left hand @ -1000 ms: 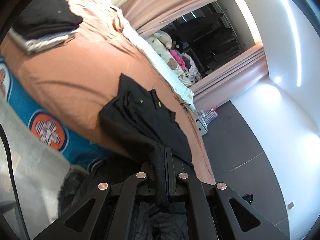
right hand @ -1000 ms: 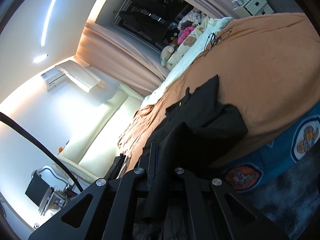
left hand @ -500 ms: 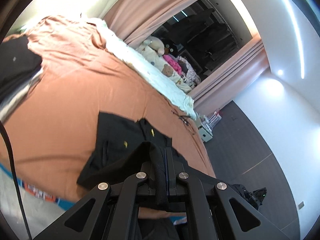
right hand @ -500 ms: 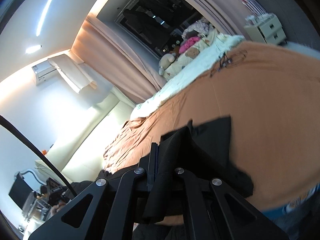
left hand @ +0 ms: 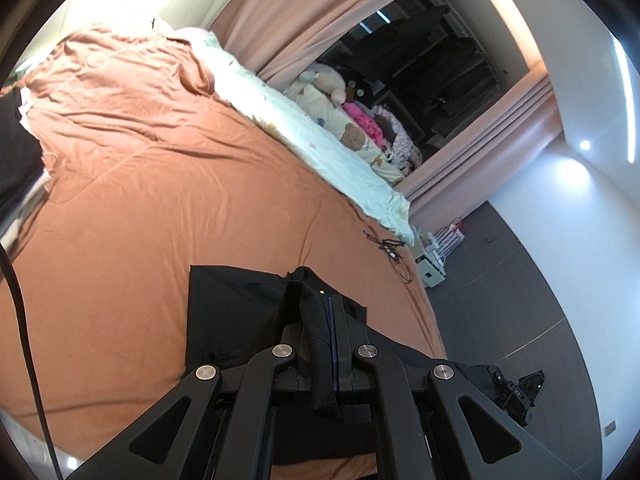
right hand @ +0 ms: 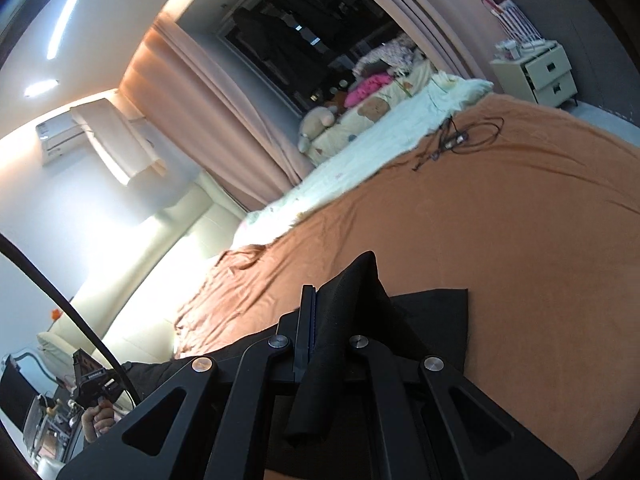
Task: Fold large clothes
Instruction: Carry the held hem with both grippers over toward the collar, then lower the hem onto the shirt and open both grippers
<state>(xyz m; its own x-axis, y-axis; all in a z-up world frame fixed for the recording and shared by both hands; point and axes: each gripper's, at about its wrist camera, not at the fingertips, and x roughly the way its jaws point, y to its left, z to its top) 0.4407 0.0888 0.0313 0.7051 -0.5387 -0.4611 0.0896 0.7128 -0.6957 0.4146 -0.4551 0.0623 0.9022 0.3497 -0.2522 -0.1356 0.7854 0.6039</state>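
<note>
A large black garment [left hand: 236, 312] lies partly spread on the orange bed cover [left hand: 160, 208]. My left gripper [left hand: 326, 308] is shut on a bunched edge of it, and black cloth hangs down between the fingers. In the right wrist view my right gripper [right hand: 316, 300] is shut on another edge of the same black garment [right hand: 424, 320], which rises in a peak at the fingertips. Both held edges are lifted over the part that rests on the orange bed cover [right hand: 520, 240].
A white blanket [left hand: 312, 136] with plush toys [left hand: 332, 84] runs along the bed's far side. A black cable [right hand: 460, 136] lies on the cover. A stack of dark clothes [left hand: 16, 152] sits at the left. A white nightstand [right hand: 548, 72] stands past the bed.
Both grippers have carried the held edges up and forward over the bed. The garment that hung over the bed's edge now lies mostly on the cover. The blue patterned bedside has left both views.
</note>
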